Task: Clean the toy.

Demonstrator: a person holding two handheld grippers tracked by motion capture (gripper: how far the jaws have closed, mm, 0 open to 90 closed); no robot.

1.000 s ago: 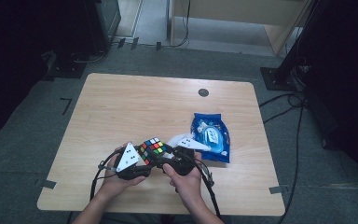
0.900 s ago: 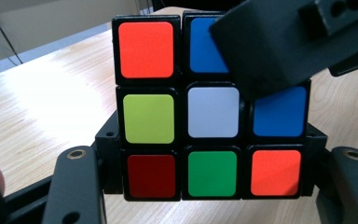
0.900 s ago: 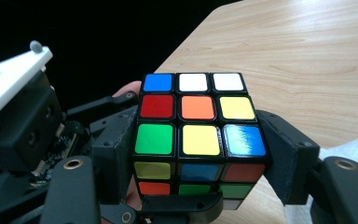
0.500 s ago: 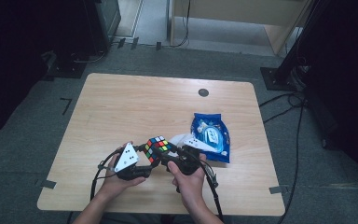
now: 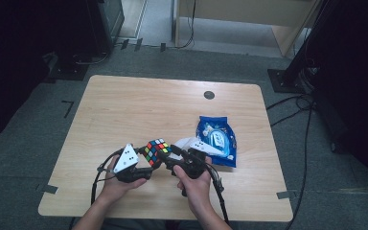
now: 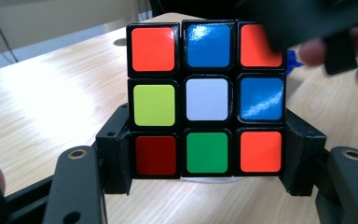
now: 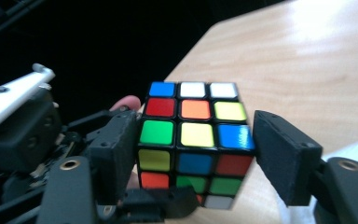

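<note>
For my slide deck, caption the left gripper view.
Left gripper clamps a scrambled puzzle cube by its bottom layer above the wooden table.

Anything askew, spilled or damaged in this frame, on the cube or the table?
Nothing stands out. The scrambled cube sits square, clamped by its lower layer in the left gripper; the right gripper brackets it with a gap at one jaw. The blue packet lies flat and closed on the table.

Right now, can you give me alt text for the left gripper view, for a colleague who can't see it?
A scrambled Rubik's cube fills the centre, clamped at its bottom row between the left gripper's two black jaws above a light wooden table. Its facing side has a white centre square, with orange, blue, yellow-green, red and green around it. A dark blurred shape overlaps the cube's top right corner.
</note>
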